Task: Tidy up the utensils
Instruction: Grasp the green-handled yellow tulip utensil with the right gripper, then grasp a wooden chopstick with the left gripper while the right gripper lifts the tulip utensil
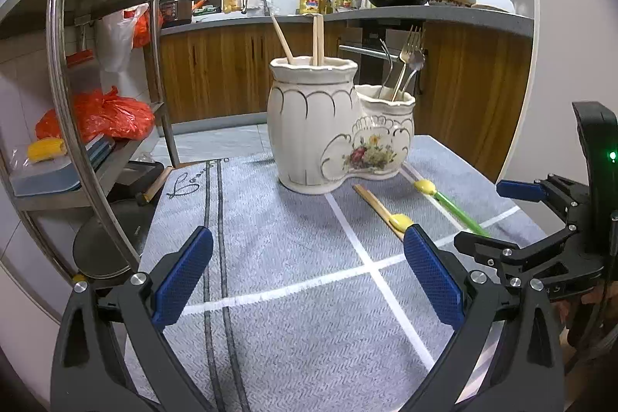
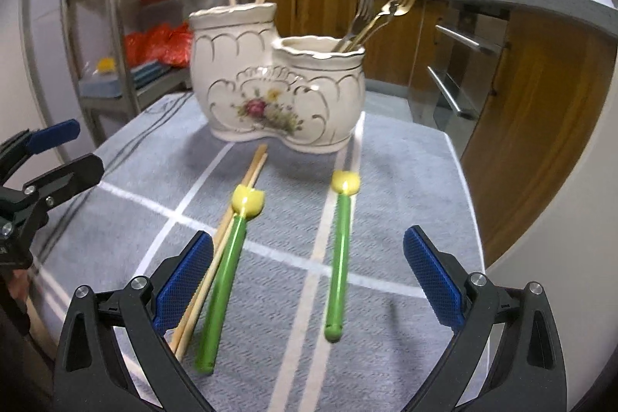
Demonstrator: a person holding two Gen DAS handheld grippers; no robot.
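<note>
Two green utensils (image 2: pixel 222 280) with yellow tips and a pair of wooden chopsticks (image 2: pixel 216 257) lie lengthwise before the ceramic holder (image 2: pixel 278 91), yellow ends pointing toward it; right gripper (image 2: pixel 309 280) and left gripper (image 1: pixel 309 277) gape wide, empty.

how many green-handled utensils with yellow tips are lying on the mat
2. One lies left, beside the wooden chopsticks near the right gripper's left finger. The other lies to its right, along a white stripe of the mat. None shows inside the ceramic holder.
</note>
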